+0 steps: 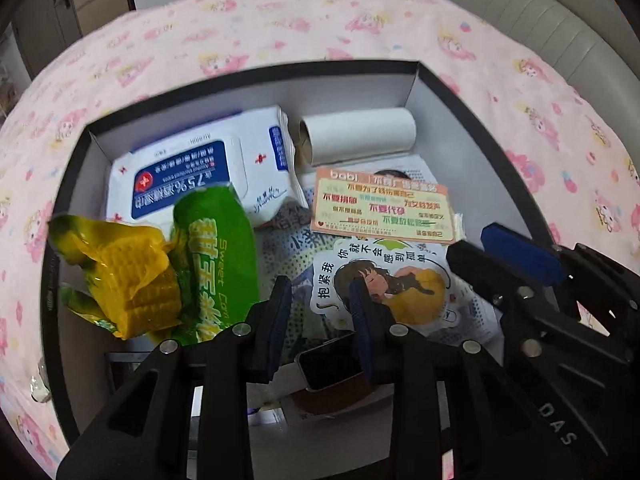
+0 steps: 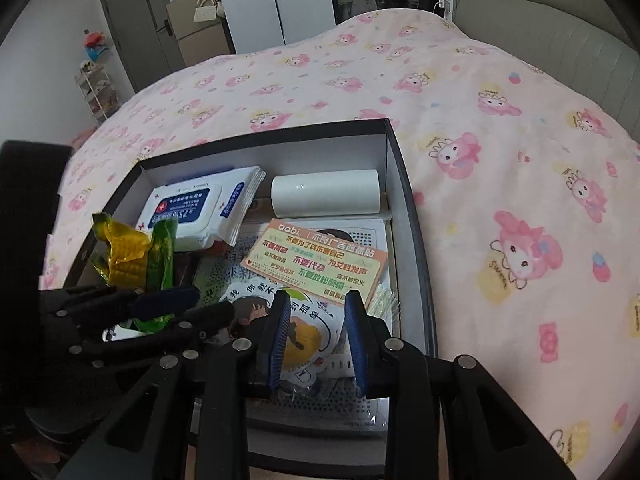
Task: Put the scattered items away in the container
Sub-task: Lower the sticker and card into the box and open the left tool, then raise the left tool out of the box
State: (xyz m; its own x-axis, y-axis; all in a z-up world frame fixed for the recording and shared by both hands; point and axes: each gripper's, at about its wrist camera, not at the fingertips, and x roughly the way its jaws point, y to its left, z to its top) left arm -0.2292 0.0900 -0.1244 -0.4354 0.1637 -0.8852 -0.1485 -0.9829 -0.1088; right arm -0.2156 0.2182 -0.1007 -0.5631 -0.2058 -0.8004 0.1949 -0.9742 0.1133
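1. My left gripper [image 1: 319, 285] points steeply down into the near end of the box [image 1: 460, 120]. Its blue-padded fingers stand partly apart and are released. Nothing is pinched between them.
2. Below that gap, at the near end of the box floor, lies a small dark-screened watch [image 1: 332, 364]. My fingers do not touch it.
3. My right gripper [image 2: 318, 296] hangs just to the right of the left one, over the same near end. Its fingers are also slackened, with a clear gap and nothing in their grasp.
4. Through both gaps I see a cut-out cartoon sticker [image 1: 384, 276] of a girl hugging something yellow. It lies flat on a dotted printed sheet [image 1: 288, 256] that covers much of the box floor.
5. At near left, just beside my left gripper's left finger, a green and yellow sweet corn packet [image 1: 216, 256] is propped against the left wall. Its crumpled yellow end pokes over the rim. I cannot tell whether the finger touches it.
6. Further in, an orange card [image 1: 384, 208] with green and red text lies tilted on the dotted sheet. It overlaps the far edge of the cartoon sticker.
7. In the far left corner sits a white and blue pack of wet wipes [image 1: 192, 168], with the corn packet leaning over its near edge.
8. In the far right corner a white roll [image 1: 360, 132] lies on its side along the far wall, just beside the wipes.
9. The box rests on a pink cartoon-print blanket [image 1: 280, 28] that spreads out on every side.
10. Beyond the blanket, a grey padded headboard [image 2: 560, 28] is at far right and white cupboard doors [image 2: 272, 0] stand at the back.
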